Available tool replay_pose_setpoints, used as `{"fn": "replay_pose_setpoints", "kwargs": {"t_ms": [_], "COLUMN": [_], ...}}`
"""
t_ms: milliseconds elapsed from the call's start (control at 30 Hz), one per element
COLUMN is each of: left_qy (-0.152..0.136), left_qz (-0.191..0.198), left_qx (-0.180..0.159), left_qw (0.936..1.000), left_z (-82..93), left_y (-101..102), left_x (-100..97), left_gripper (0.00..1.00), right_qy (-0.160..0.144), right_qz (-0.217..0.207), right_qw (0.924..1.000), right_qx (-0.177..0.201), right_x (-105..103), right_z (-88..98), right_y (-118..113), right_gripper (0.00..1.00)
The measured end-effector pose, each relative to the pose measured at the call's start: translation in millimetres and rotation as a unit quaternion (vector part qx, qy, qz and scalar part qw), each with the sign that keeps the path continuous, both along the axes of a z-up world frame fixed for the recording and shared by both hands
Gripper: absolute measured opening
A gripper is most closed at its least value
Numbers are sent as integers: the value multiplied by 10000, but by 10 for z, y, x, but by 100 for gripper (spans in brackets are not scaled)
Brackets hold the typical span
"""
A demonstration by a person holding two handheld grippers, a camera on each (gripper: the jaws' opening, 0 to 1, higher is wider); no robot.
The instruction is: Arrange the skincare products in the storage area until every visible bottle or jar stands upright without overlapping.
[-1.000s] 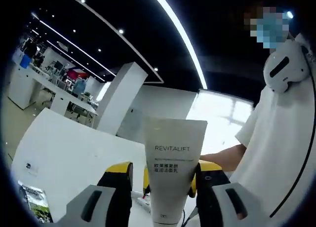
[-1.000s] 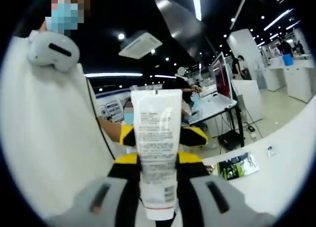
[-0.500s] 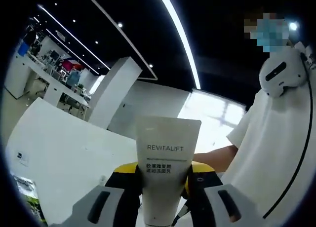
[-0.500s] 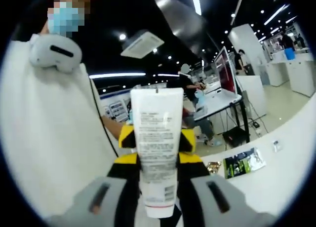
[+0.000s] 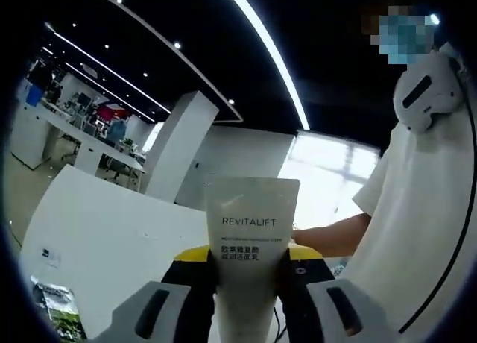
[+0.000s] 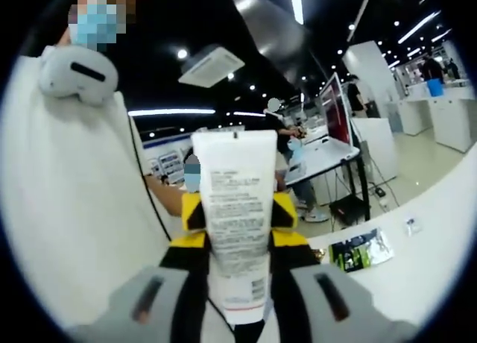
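A white Revitalift tube (image 5: 252, 238) stands with its flat crimped end up between the jaws of my left gripper (image 5: 246, 309), which press on both of its sides. In the right gripper view the printed back of the same tube (image 6: 237, 224) sits between the jaws of my right gripper (image 6: 237, 302), shut on it too. Behind the tube in each view is the yellow front of the other gripper (image 5: 302, 255) (image 6: 283, 212). The tube's lower end is hidden between the jaws.
A white table (image 5: 97, 231) (image 6: 432, 261) lies below, with a green and black packet (image 5: 59, 313) (image 6: 361, 247) on it. The person in a white shirt (image 5: 417, 231) (image 6: 67, 209) stands close behind the grippers. Desks and a monitor (image 6: 335, 108) are further off.
My left gripper's jaws have come together from a wider stance onto the tube. The right gripper has kept its hold; both views have shifted only slightly.
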State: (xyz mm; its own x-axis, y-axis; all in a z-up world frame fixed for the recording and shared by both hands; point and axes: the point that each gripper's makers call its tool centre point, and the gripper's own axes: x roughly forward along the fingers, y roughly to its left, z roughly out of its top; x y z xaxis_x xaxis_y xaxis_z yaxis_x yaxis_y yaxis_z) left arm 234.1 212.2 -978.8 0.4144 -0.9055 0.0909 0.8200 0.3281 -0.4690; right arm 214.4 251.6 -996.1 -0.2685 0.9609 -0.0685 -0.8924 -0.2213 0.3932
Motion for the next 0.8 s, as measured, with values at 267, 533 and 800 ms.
{"fn": "replay_pose_setpoints", "kwargs": {"t_ms": [267, 533, 800], "left_qy": [51, 152, 113], "left_qz": [216, 428, 662], "left_qx": [67, 5, -16], "left_qw": [9997, 9990, 9977], "left_z": [-38, -54, -22], "left_y": [71, 202, 329], "left_x": [2, 43, 44], "left_gripper": [34, 34, 34], "right_qy": [-66, -37, -114], "right_qz": [-32, -25, 50], "right_qw": [9999, 10000, 9998], "right_qx": [-135, -81, -175], "right_x": [-29, -17, -121], "right_z": [-27, -1, -58], "right_y": [87, 117, 113], "right_gripper": [33, 36, 43]}}
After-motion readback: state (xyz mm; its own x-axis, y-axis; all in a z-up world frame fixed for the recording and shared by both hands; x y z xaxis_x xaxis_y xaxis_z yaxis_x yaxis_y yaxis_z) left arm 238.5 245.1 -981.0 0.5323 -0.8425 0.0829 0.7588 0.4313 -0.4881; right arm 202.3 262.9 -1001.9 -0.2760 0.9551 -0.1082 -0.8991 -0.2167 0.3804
